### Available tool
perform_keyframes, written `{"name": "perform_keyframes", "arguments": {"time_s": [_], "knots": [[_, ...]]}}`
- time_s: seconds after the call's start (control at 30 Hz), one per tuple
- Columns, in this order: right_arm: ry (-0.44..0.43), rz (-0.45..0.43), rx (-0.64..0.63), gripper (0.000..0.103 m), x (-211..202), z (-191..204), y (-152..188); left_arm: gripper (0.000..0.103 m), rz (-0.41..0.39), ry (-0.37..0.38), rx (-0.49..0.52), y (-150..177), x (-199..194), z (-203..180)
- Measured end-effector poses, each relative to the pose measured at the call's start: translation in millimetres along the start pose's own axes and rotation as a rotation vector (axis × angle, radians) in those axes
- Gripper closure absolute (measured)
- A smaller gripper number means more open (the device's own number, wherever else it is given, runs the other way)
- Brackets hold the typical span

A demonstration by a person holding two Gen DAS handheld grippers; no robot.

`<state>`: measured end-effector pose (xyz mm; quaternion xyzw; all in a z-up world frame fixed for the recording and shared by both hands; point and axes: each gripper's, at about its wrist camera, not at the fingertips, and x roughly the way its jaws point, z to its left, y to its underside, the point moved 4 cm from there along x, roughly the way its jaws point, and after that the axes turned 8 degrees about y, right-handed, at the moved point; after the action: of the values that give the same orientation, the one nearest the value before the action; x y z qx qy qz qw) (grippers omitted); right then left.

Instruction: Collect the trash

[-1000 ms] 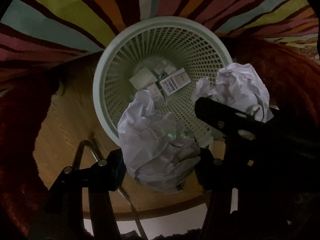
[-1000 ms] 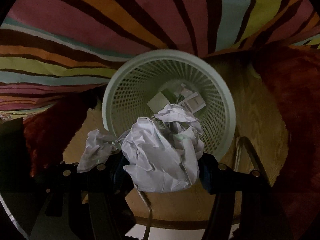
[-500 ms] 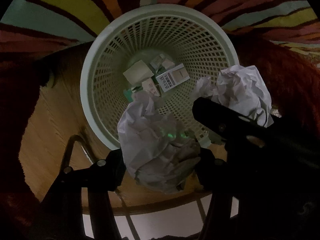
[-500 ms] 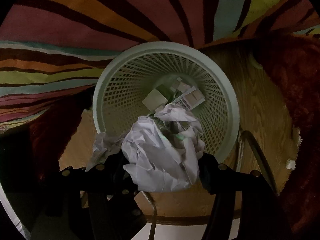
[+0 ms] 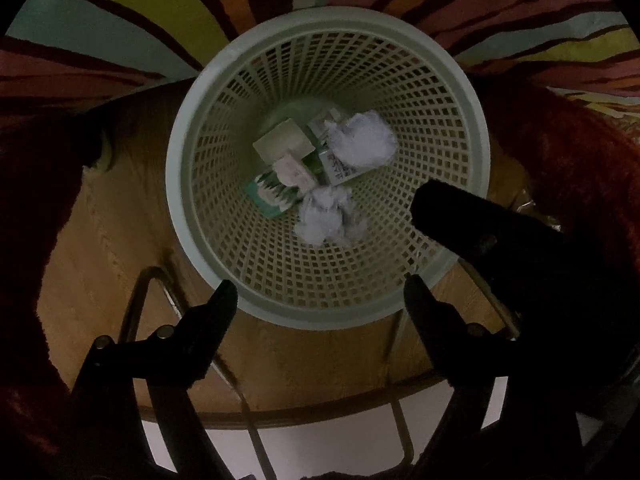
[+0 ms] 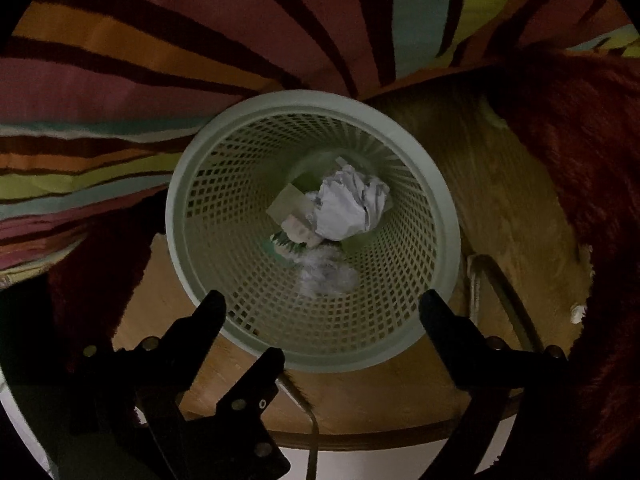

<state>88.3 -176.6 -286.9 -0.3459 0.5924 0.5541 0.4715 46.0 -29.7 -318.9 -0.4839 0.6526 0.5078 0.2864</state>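
Note:
A pale green mesh basket point(image 5: 188, 128) stands right below both grippers. Two crumpled white paper balls lie inside it: a sharp one point(image 5: 362, 144) on top of small boxes and wrappers point(image 5: 284, 144), and a blurred one point(image 5: 328, 220) nearer me. My left gripper point(image 5: 320, 296) hangs over the basket's near rim, its jaws opening with nothing between them. In the right wrist view the same basket point(image 6: 176, 216) holds the paper ball point(image 6: 348, 208) and the blurred ball point(image 6: 326, 272). My right gripper point(image 6: 322, 304) is also opening and empty.
A striped, many-coloured rug point(image 5: 160, 40) lies beyond the basket. Dark red furry fabric point(image 5: 580, 168) flanks it on both sides. The basket rests on a round wooden surface point(image 6: 500, 200) with thin metal rods point(image 5: 140, 304). Pale floor point(image 5: 320, 448) shows at the bottom.
Both grippers, each shut on a crumpled paper ball before, have opened. The two balls have dropped into the basket. The hands have hardly moved.

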Motion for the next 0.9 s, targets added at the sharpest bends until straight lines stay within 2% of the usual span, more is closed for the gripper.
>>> {"name": "perform_keyframes", "arguments": {"time_s": [0.23, 0.53, 0.73, 0.9], "knots": [[-0.009, 0.0, 0.01, 0.01, -2.1, -7.5, -5.1, 0.02, 0.002, -0.003, -0.006, 2.3, -0.3, 2.8], [-0.065, -0.018, 0.017, 0.01, -12.5, -14.7, -2.8, 0.02, -0.037, 0.003, -0.029, 8.6, -11.1, 6.7], [-0.088, -0.045, 0.017, 0.01, -20.5, -17.0, -2.9, 0.02, -0.085, 0.006, -0.013, 11.8, -25.4, 2.9], [-0.144, -0.11, 0.02, 0.01, -34.4, -19.3, 2.2, 0.02, -0.163, 0.014, 0.001, 15.8, -45.3, 0.0]]}}
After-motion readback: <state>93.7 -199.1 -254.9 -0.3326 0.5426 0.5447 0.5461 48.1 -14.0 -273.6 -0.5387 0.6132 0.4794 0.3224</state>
